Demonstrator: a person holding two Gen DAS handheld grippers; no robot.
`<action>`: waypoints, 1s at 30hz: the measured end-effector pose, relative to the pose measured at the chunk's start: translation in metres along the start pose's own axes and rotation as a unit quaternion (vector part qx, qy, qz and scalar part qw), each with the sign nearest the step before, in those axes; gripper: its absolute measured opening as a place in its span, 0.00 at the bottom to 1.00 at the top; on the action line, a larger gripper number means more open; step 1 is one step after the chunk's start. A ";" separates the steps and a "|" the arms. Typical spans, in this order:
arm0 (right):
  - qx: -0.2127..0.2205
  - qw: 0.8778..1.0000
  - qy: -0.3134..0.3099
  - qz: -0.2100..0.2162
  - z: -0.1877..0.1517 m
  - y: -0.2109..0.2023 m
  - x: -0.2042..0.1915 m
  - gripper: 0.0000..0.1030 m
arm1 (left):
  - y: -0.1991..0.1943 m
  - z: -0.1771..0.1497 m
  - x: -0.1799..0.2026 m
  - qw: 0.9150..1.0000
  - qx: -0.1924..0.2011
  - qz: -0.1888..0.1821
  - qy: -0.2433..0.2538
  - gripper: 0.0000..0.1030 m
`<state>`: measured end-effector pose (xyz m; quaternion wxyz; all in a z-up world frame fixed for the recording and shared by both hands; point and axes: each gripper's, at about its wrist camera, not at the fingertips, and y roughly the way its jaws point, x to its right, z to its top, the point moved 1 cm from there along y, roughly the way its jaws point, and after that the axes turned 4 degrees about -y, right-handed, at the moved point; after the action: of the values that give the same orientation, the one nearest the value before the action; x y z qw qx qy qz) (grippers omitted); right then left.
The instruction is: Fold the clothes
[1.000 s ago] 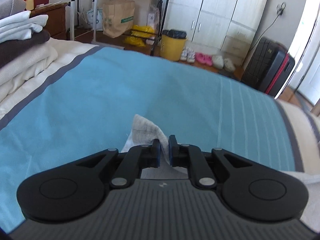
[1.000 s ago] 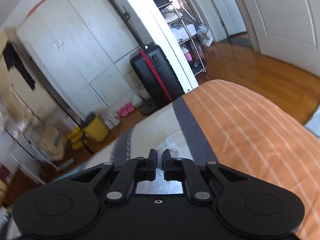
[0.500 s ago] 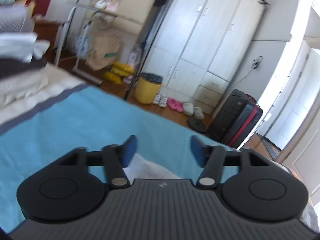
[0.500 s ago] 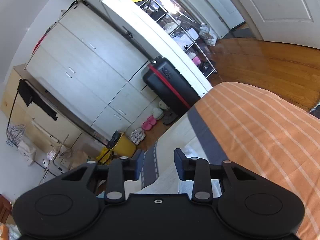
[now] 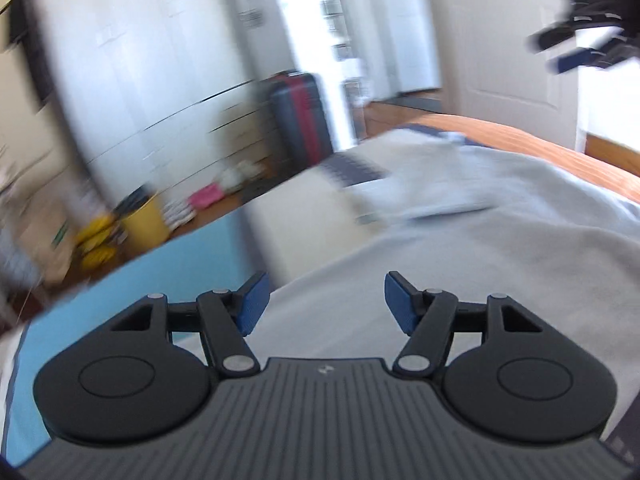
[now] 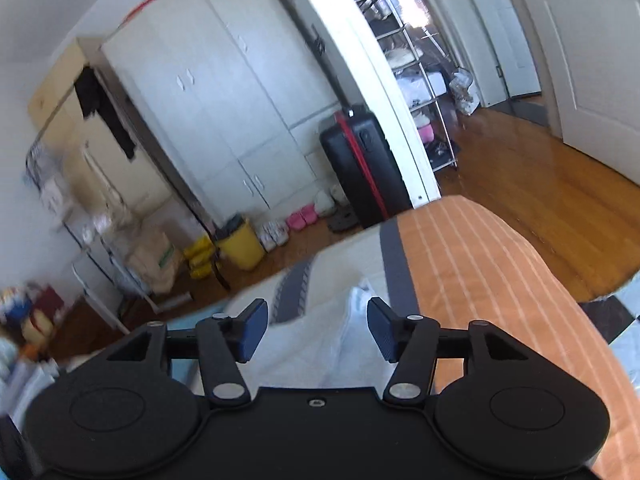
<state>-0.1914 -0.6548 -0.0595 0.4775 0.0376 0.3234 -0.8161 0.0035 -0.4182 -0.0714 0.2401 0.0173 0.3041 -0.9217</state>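
Bed (image 6: pixel 472 264): we see its cover in bands of blue, cream, grey and orange with thin pale stripes.
Wardrobe (image 6: pixel 224 120): white doors behind the bed's far edge; we read no writing on it.
Garment (image 5: pixel 460 240): pale grey-white cloth lying spread on the bed, ahead of and beneath both tools; in the right wrist view we see it between the blue pads (image 6: pixel 252 330).
Suitcase (image 6: pixel 360 168): black with a red stripe, upright on the wooden floor beside the white door frame.
Paper bag (image 6: pixel 158 258): brown, with a green printed label we cannot read.
Yellow bin (image 6: pixel 240 246): on the floor, near the pink slippers (image 6: pixel 302 216).
Left gripper (image 5: pixel 324 300): we find its jaws spread wide, holding nothing, above the garment.
Right gripper (image 6: pixel 314 326): jaws likewise spread apart, empty.
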 end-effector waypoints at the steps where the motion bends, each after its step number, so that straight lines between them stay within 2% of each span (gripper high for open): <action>1: -0.012 1.000 -0.011 -0.015 -0.003 0.010 0.004 0.59 | 0.010 0.009 0.013 1.000 -0.010 -0.011 0.006 0.61; 3: -0.035 0.998 -0.034 -0.039 -0.010 0.028 0.013 0.52 | 0.035 0.027 0.027 0.999 -0.041 -0.024 0.006 0.61; 4: -0.042 0.997 -0.043 -0.043 -0.012 0.036 0.018 0.39 | 0.047 0.034 0.034 0.998 -0.055 -0.025 0.007 0.61; 5: -0.048 0.997 -0.045 -0.040 -0.013 0.042 0.023 0.31 | 0.057 0.037 0.040 0.997 -0.066 -0.026 0.008 0.61; 6: -0.052 0.998 -0.034 -0.028 -0.014 0.046 0.028 0.30 | 0.065 0.038 0.045 0.997 -0.077 -0.029 0.006 0.61; 8: -0.057 0.998 -0.019 -0.008 -0.018 0.050 0.033 0.29 | 0.079 0.038 0.051 0.995 -0.091 -0.036 -0.006 0.61; 12: -0.082 0.995 -0.053 -0.001 -0.025 0.063 0.024 0.32 | 0.102 0.042 0.055 0.995 -0.095 -0.021 -0.018 0.61; 14: -0.097 0.993 -0.070 -0.008 -0.031 0.072 0.019 0.46 | 0.113 0.048 0.054 0.996 -0.090 0.002 -0.026 0.61; 16: -0.105 0.991 -0.082 -0.034 -0.039 0.082 0.019 0.58 | 0.124 0.055 0.052 0.996 -0.085 0.025 -0.034 0.61; 17: -0.106 0.990 -0.082 -0.051 -0.043 0.088 0.020 0.59 | 0.129 0.058 0.051 0.995 -0.082 0.036 -0.037 0.61; 19: -0.102 0.990 -0.077 -0.057 -0.049 0.095 0.026 0.57 | 0.140 0.064 0.049 0.994 -0.076 0.059 -0.045 0.57; 20: -0.096 0.991 -0.078 -0.056 -0.049 0.096 0.027 0.47 | 0.144 0.067 0.043 0.993 -0.073 0.071 -0.063 0.57; 22: -0.093 0.990 -0.085 -0.071 -0.046 0.099 0.027 0.34 | 0.147 0.071 0.021 0.986 -0.063 0.096 -0.124 0.56; 26: -0.081 0.991 -0.058 -0.092 -0.042 0.100 0.036 0.33 | 0.144 0.076 -0.007 0.976 -0.065 0.106 -0.178 0.56; 28: -0.082 0.992 -0.041 -0.090 -0.040 0.100 0.040 0.33 | 0.135 0.075 -0.007 0.979 -0.063 0.086 -0.175 0.56; 30: -0.084 0.993 -0.022 -0.079 -0.038 0.098 0.043 0.33 | 0.125 0.074 0.000 0.984 -0.063 0.047 -0.161 0.58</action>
<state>-0.1450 -0.6992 -0.1536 0.4204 -0.0464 0.3823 -0.8216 0.0686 -0.5476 -0.0806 0.3296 -0.1318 0.3175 -0.8793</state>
